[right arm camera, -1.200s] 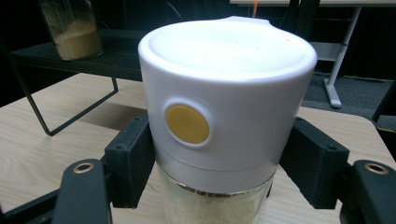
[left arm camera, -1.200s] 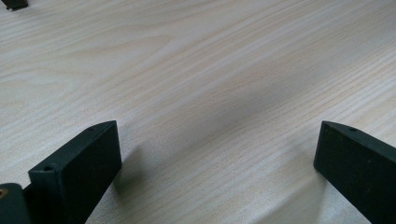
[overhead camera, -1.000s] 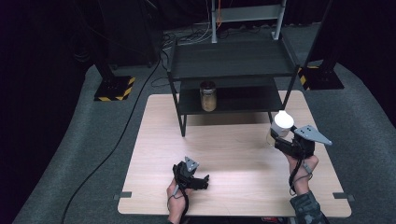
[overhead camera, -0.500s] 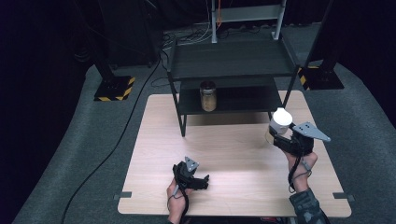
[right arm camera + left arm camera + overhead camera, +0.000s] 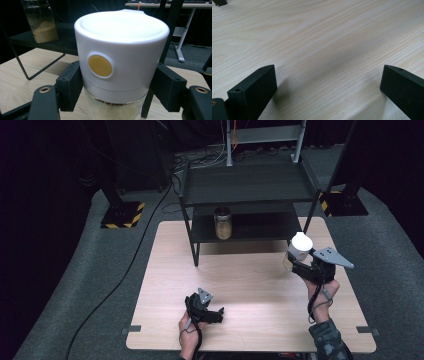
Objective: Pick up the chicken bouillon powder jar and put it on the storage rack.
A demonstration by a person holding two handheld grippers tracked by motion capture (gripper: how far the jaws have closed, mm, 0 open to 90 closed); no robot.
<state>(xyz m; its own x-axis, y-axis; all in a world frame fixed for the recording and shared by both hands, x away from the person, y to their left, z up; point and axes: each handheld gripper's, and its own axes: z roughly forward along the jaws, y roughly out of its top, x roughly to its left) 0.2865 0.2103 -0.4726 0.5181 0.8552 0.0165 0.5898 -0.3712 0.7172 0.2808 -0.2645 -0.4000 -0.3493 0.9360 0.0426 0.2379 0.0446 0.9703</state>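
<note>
Wooden tabletop [image 5: 250, 285], pale and bare across the middle. Going left to right:

Left gripper [image 5: 218, 312] sits low at the near-left of the table, jaws spread wide with nothing between them; in the left gripper view just wood grain shows between the two black jaws. No risk there unless it gets swung into the path.

Centre: black two-tier metal shelf [image 5: 245, 185] stands at the far side of the table. A clear glass jar with brownish powder [image 5: 223, 223] is on the lower tier, left of centre, upright.

Right: right gripper [image 5: 295, 265] is clenched on the white-capped clear glass jar with pale granules [image 5: 298, 251], held upright in the air over the table's right side, just in front of the shelf's right leg.

Risks, as I judge them:
- Jaws grip right at the cap/glass seam [image 5: 117, 87]. Smooth glass plus a high grip means the jar could slide down or tilt if the hand tips.
- Shelf's right leg [image 5: 167, 32] is close behind the jar. Going for the lower tier, the cap could clip the leg or the upper tier's edge.
- Low clearance under the upper tier, so the tall cap may scrape.
- Too far left and it knocks the powder jar.
</note>
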